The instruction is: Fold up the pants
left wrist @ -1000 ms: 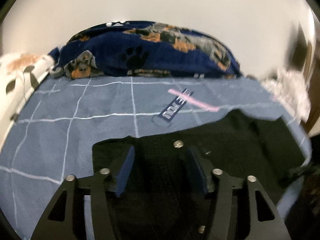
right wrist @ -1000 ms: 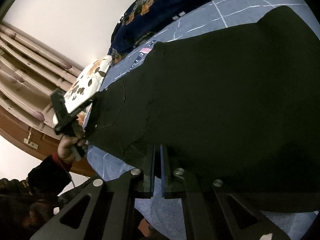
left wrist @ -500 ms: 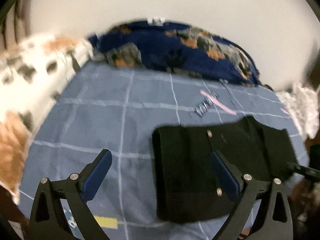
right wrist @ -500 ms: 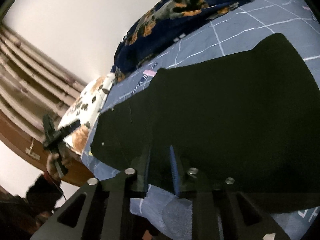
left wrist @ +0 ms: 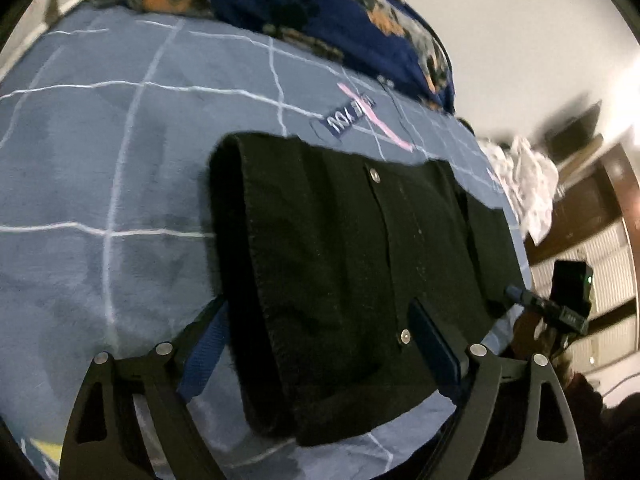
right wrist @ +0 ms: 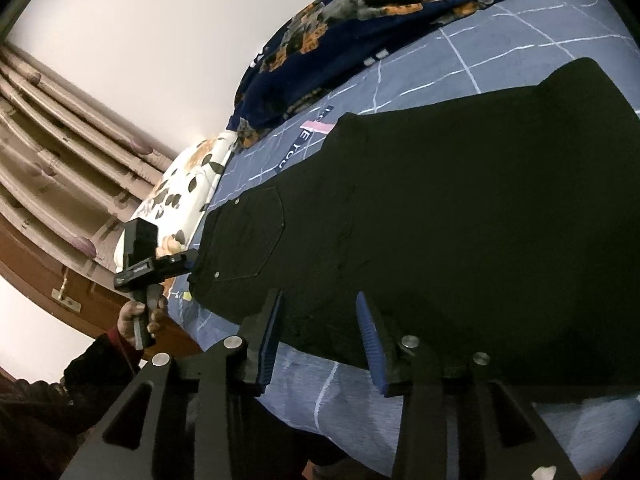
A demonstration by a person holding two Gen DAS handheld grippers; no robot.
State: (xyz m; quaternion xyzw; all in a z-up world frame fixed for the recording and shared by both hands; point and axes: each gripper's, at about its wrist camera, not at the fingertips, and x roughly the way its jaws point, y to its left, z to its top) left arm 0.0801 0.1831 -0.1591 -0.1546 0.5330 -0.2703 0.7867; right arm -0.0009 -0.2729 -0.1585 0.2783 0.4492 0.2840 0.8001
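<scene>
Black pants (left wrist: 340, 248) lie folded flat on a blue checked bedspread (left wrist: 100, 168); a rivet and a back pocket show. My left gripper (left wrist: 320, 344) is open, its blue-padded fingers straddling the near waist end of the pants, holding nothing. In the right wrist view the pants (right wrist: 460, 208) fill the middle, with the back pocket (right wrist: 248, 236) at the left. My right gripper (right wrist: 318, 340) is open at the near edge of the pants, empty. The left gripper (right wrist: 160, 264) shows there at the pants' left end.
A navy dog-print blanket (left wrist: 320, 4) is heaped at the head of the bed. A white floral pillow (right wrist: 176, 200) lies at the bed's side by brown curtains (right wrist: 52, 160). A white crumpled cloth (left wrist: 520, 176) lies at the bed's far right. The right hand-held gripper (left wrist: 568, 300) shows beyond the pants.
My right gripper has opened and let go of the pants' edge. My left gripper opened, swung left, then came back over the waist end of the pants.
</scene>
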